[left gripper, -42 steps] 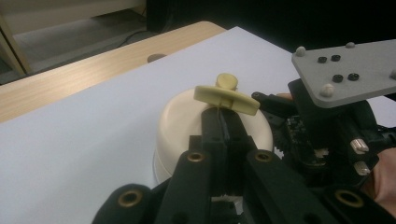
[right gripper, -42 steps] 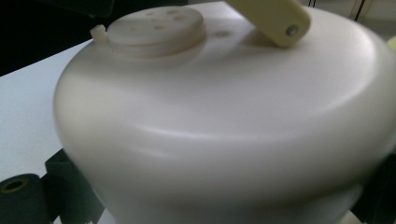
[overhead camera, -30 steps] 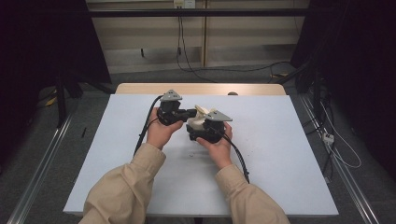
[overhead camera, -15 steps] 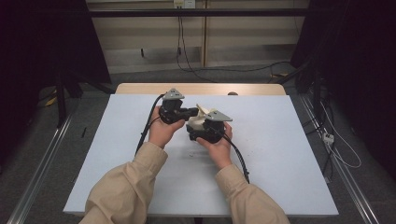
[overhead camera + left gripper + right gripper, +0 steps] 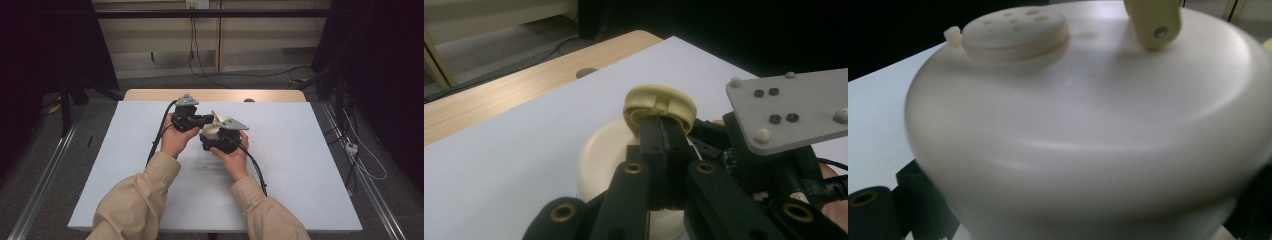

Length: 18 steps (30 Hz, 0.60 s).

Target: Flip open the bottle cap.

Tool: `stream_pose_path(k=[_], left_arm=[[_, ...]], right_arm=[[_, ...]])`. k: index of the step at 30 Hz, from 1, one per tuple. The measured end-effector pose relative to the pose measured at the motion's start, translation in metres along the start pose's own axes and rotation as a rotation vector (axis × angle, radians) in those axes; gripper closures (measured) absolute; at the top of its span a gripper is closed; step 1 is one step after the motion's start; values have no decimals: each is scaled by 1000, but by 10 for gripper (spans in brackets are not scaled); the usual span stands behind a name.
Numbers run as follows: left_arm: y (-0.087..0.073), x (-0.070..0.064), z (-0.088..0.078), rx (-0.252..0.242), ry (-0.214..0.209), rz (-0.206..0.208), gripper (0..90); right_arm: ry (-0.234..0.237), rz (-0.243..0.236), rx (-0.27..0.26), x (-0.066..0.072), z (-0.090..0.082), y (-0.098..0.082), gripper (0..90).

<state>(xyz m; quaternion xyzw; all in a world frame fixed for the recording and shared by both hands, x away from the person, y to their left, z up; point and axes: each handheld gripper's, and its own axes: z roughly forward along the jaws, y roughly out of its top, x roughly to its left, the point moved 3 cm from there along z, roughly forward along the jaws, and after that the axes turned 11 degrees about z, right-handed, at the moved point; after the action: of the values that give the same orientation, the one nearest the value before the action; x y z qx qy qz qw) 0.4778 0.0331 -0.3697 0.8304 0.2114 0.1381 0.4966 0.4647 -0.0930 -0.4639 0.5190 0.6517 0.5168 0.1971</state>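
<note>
My cream plastic bottle (image 5: 1088, 135) sits up off the white table (image 5: 300, 150), wide rounded shoulder toward me, a perforated disc (image 5: 1015, 27) on top. Its yellowish round cap (image 5: 660, 104) stands flipped open, tilted on edge above the body.

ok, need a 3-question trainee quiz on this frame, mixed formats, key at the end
1. True or false: the left gripper is shut on the rim of the yellowish round flip cap.
2. Multiple choice: the rounded cream plastic bottle sits
A. between the right gripper's jaws
B. alone at the far edge of the white table
C. on the floor
3. Short answer: what marks the flat round top of the bottle in the right gripper view?

Key:
1. True; the jaws pinch the cap's edge.
2. A
3. Several small holes, like a shaker top.
</note>
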Motion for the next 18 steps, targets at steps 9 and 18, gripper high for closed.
stream_pose_path(k=[9,18], left_arm=[[2,0,2,8,-1,5,900],[3,0,5,6,-1,6,900]], right_arm=[[0,1,0,0,0,0,54],[0,0,0,0,0,0,53]])
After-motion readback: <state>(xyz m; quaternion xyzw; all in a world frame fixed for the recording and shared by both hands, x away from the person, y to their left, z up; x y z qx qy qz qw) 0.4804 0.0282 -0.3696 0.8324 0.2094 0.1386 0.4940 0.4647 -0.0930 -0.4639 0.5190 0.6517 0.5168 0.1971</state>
